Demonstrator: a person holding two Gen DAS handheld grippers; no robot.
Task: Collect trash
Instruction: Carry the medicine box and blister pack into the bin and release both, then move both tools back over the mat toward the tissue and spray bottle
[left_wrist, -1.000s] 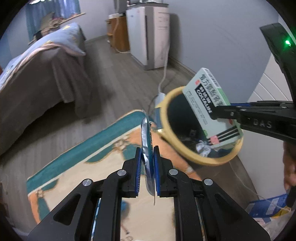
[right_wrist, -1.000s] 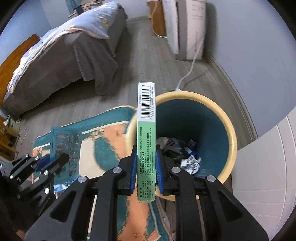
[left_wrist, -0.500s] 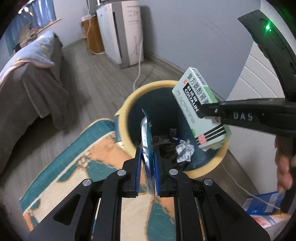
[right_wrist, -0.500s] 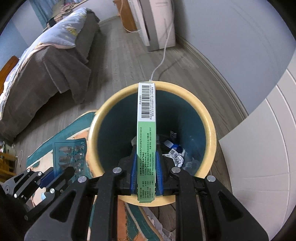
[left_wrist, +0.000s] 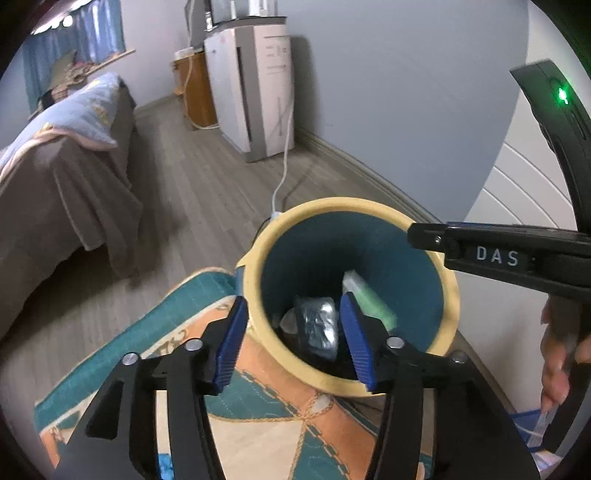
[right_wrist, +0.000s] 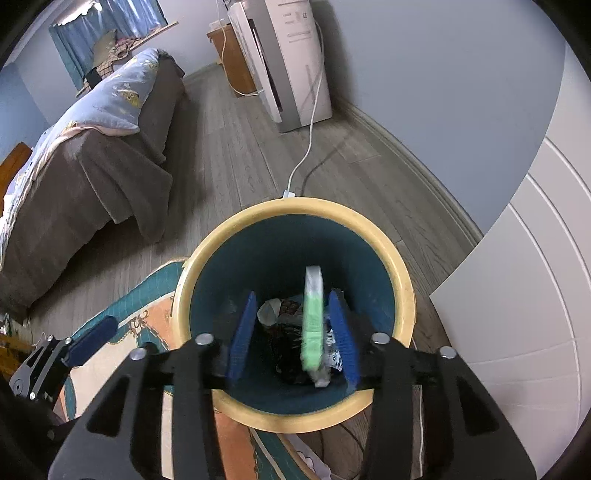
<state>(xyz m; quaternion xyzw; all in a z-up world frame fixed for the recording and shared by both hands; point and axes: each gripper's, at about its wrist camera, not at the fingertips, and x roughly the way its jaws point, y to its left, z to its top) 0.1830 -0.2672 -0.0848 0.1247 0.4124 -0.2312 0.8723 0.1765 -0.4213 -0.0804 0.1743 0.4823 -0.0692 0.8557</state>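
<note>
green box (right_wrist: 313, 325) between right gripper (right_wrist: 295, 332) pads (untouched) — over bin (right_wrist: 291, 208)

Dim, even indoor light; soft shadow beside the bed (left_wrist: 62, 192); green box (right_wrist: 313, 317) motion-blurred between the pads; heavy fisheye bending, dark corners.

Over the yellow-rimmed bin (left_wrist: 448, 295) our left tongs (left_wrist: 293, 334) are opening, blue pads apart with nothing pressed between them. Inside the bin we see a foil blister pack (left_wrist: 319, 325) and a green box (left_wrist: 365, 299). Our right tongs (left_wrist: 436, 240) reach in over the rim, beside the patterned rug (left_wrist: 258, 417).
</note>
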